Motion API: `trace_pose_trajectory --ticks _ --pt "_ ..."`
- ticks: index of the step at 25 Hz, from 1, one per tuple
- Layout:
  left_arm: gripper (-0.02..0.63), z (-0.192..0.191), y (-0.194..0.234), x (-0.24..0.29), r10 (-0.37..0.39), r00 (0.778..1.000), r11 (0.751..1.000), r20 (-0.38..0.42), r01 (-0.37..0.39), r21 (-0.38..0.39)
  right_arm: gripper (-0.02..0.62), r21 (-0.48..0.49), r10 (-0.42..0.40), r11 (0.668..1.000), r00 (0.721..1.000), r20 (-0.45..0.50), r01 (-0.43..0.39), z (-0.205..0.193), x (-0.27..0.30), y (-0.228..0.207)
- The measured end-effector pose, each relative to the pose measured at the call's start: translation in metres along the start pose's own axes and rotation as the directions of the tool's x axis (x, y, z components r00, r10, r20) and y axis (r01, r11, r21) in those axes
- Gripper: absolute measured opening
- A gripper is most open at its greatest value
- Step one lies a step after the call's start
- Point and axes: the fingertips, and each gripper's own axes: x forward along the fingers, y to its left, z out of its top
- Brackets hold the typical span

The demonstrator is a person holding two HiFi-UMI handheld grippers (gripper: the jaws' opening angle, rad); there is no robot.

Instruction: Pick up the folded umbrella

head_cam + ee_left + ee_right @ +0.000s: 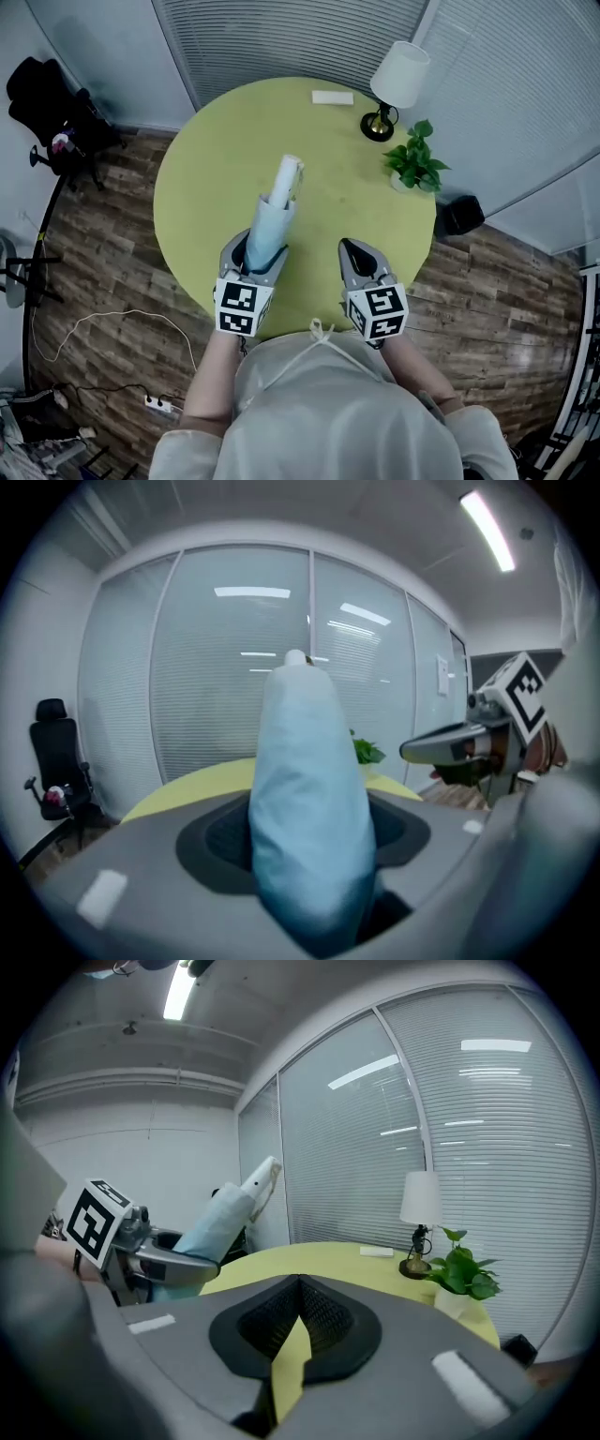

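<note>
The head view looks steeply down from above the person. The round counter (206,169) fills mid-frame, with the left tongs (255,251) and right tongs (354,249) at lower centre. Each gripper view sits low and close behind its own tongs, facing roughly level across the counter toward the blinds (216,705). The folded umbrella (309,799) fills the left gripper view's centre. Each gripper view catches the other tongs at its edge. All three views share the plant (415,157).
</note>
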Motion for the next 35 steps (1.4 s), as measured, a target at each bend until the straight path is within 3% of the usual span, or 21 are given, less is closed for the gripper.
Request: trace_pose_trajectory --ticks 3,6,11,18,35 --pt "0.302 0.027 0.014 -0.020 0.063 0.993 0.997 0.101 -0.058 -0.048 0.000 -0.005 -0.001 1.000 1.000 0.026 0.001 0.012 0.001 0.002" --pt "0.304 0.051 0.027 -0.039 0.134 0.971 0.986 0.198 -0.111 -0.124 0.000 0.001 0.009 1.000 0.998 0.060 -0.010 0.025 0.003 0.002" --pt "0.304 0.076 0.040 -0.060 0.207 0.938 0.971 0.278 -0.163 -0.172 -0.002 -0.033 0.021 0.999 0.995 0.095 -0.018 0.045 0.003 0.006" --pt "0.304 0.086 0.039 -0.062 0.207 0.933 0.977 0.294 -0.179 -0.120 -0.002 -0.051 0.041 0.998 0.995 0.088 -0.037 0.051 0.008 0.013" --pt "0.304 0.075 0.030 -0.060 0.187 0.947 0.981 0.261 -0.165 -0.102 -0.001 -0.069 0.072 0.995 0.993 0.096 -0.066 0.049 0.009 0.025"
